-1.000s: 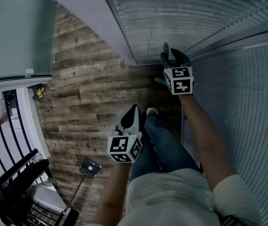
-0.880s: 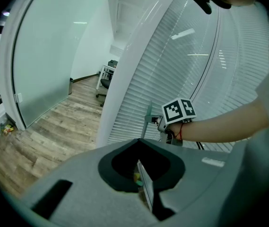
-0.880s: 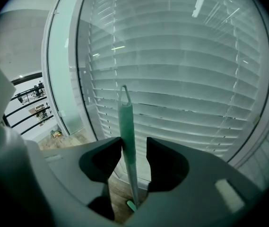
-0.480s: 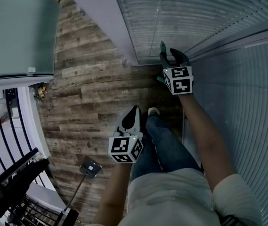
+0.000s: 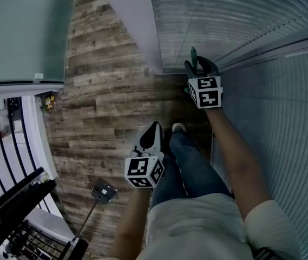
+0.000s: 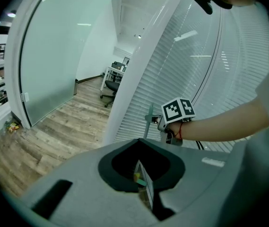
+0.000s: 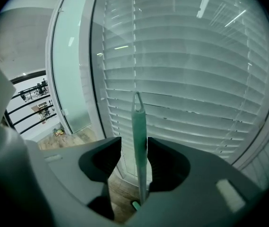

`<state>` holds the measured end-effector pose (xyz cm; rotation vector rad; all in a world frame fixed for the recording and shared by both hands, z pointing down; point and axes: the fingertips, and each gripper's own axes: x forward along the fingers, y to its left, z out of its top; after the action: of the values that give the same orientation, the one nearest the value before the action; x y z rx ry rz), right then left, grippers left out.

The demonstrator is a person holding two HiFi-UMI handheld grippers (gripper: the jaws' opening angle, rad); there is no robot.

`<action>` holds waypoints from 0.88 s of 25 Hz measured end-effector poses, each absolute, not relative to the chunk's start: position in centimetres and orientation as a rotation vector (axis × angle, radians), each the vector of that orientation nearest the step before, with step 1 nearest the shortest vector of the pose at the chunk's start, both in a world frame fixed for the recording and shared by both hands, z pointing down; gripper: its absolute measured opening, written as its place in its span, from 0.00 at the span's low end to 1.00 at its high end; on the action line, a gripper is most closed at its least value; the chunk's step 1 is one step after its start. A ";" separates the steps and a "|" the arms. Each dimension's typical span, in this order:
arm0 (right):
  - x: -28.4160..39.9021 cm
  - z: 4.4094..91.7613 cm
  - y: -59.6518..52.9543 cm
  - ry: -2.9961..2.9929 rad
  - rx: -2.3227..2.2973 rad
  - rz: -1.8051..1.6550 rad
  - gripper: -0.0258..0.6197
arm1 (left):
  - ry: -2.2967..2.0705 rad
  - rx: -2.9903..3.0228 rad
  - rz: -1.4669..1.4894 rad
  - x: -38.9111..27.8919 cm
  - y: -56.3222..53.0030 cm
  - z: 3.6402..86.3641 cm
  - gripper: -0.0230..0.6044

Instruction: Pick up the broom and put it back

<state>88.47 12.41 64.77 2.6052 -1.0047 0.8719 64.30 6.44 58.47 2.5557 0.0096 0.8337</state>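
Blinds (image 5: 240, 15): pale slatted blinds fill the top and right of the head view and meet in a corner.
Floor (image 5: 105, 107): brown wood planks run from the corner down to the lower left.
Glass (image 5: 18, 31): a frosted panel stands at the upper left, its foot on the floor.
Person (image 5: 189, 167): seen from above in jeans and a light top, one shoe (image 5: 178, 128) forward, the right arm (image 5: 235, 156) reaching to the corner.
Railing (image 5: 13, 199): black bars at the lower left, well apart from the person.
Broom (image 7: 139, 141): its thin green handle stands about upright in the corner, just in front of the blinds; only the handle is clear.
Right tool (image 5: 200, 66): held at the corner with the broom handle between its jaws. The jaws stand a little apart; in the right gripper view the handle lies against the jaw on that view's right, with a narrow gap on the other side.
Left tool (image 5: 152, 131): held low beside the jeans, well apart from the broom. Its jaws are closed together with nothing between them.
Plate (image 5: 104, 190): a small grey square on a thin pole, on the floor near the railing.
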 end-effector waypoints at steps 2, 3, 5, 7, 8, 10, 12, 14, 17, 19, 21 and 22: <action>88.4 64.7 12.5 -0.994 2.607 0.868 0.31 | 0.011 2.556 0.831 64.1 6.3 58.5 0.04; 88.4 64.6 12.6 -0.990 2.609 0.866 0.31 | 0.013 2.558 0.829 64.0 6.2 58.4 0.04; 88.1 64.2 12.8 -0.980 2.614 0.860 0.31 | 0.020 2.562 0.825 63.8 6.2 58.2 0.04; 87.6 63.6 13.1 -0.966 2.621 0.847 0.31 | 0.030 2.565 0.821 63.4 6.3 58.0 0.04; 87.3 63.3 13.3 -0.959 2.624 0.838 0.31 | 0.036 2.566 0.819 63.3 6.4 57.9 0.04; 86.2 62.6 13.5 -0.954 2.631 0.817 0.31 | 0.045 2.571 0.815 62.9 6.3 57.6 0.04; 84.9 61.9 13.7 -0.959 2.638 0.798 0.31 | 0.050 2.574 0.810 62.3 6.3 57.3 0.04; 83.4 61.2 13.9 -0.967 2.648 0.788 0.31 | 0.054 2.574 0.805 61.6 6.2 56.9 0.04; 81.3 60.1 14.1 -0.974 2.671 0.779 0.31 | 0.062 2.576 0.801 60.7 6.1 56.5 0.04; 79.8 59.3 14.1 -0.981 2.684 0.772 0.31 | 0.067 2.578 0.800 60.0 6.0 56.2 0.04; 78.2 58.4 14.1 -0.993 2.692 0.765 0.31 | 0.072 2.579 0.798 59.1 5.8 55.7 0.04; 77.3 58.0 14.2 -0.998 2.695 0.761 0.31 | 0.074 2.579 0.797 58.7 5.7 55.5 0.04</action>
<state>77.31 14.16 57.97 2.6954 -0.9975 0.7610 58.70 5.69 55.47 2.5788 0.0737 0.7968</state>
